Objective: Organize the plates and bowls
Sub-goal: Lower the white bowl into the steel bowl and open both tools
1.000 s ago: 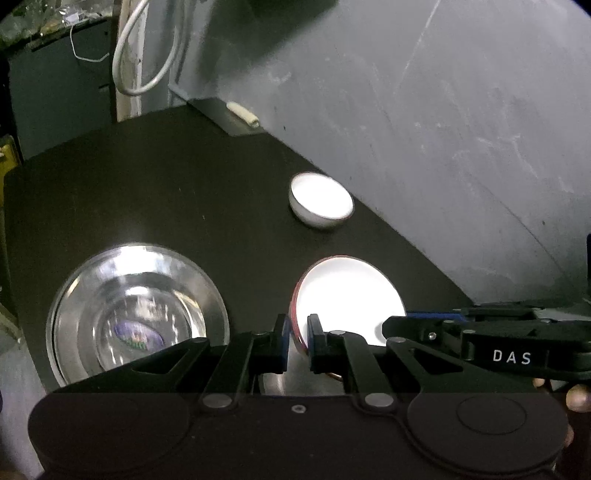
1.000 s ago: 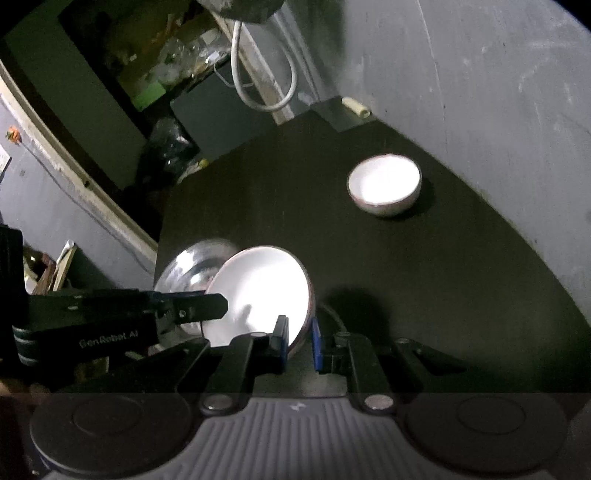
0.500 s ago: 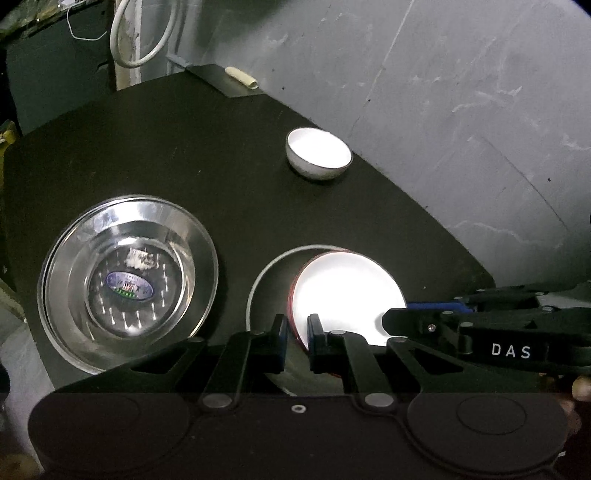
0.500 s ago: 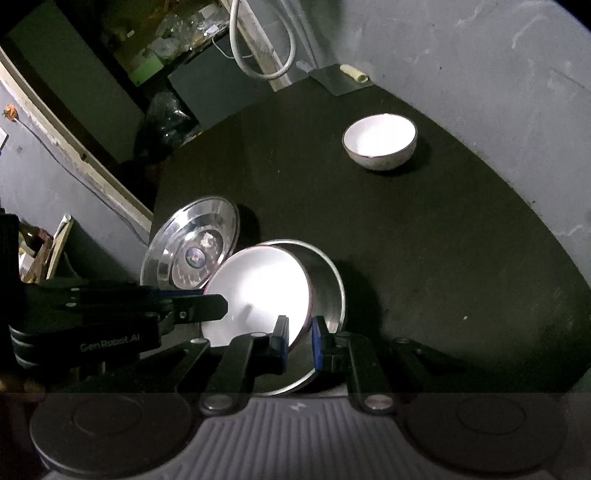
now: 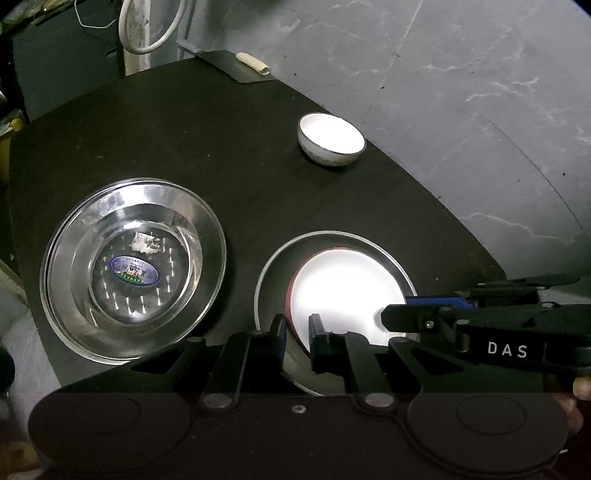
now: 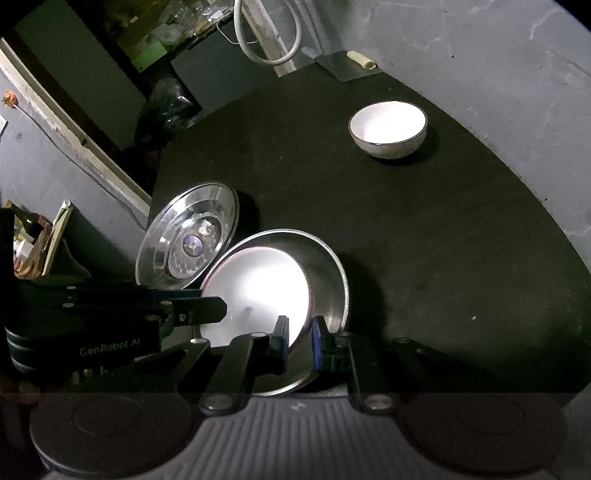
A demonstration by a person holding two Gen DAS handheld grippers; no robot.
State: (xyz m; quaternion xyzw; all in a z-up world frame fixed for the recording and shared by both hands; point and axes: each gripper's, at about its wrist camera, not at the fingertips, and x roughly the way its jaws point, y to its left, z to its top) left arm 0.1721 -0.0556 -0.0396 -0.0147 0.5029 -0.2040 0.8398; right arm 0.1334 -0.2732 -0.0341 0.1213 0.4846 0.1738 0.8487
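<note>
A white plate with a red rim (image 5: pixel 343 291) lies tilted inside a shallow steel plate (image 5: pixel 332 236) on the round black table (image 5: pixel 221 129). My left gripper (image 5: pixel 297 332) is shut on the white plate's near left rim. My right gripper (image 6: pixel 300 338) is shut on the opposite rim of the same white plate (image 6: pixel 258 291), which leans over the steel plate (image 6: pixel 334 280). Each gripper shows in the other's view: the right gripper (image 5: pixel 402 312), the left gripper (image 6: pixel 218 306). A deep steel dish (image 5: pixel 133 269) sits to the left. A white bowl (image 5: pixel 330 138) stands farther back.
A grey wall (image 5: pixel 461 92) curves along the table's right side. At the far end lie a dark sheet with a small pale roll (image 5: pixel 253 62) and a coiled white cable (image 5: pixel 155 29). In the right wrist view, the table edge (image 6: pixel 155 192) drops off beside the steel dish (image 6: pixel 188 236), with clutter beyond.
The white plate, held by both grippers, has come down and flattened into the steel plate, whose rim now shows around it. Both grippers stayed shut on it.
</note>
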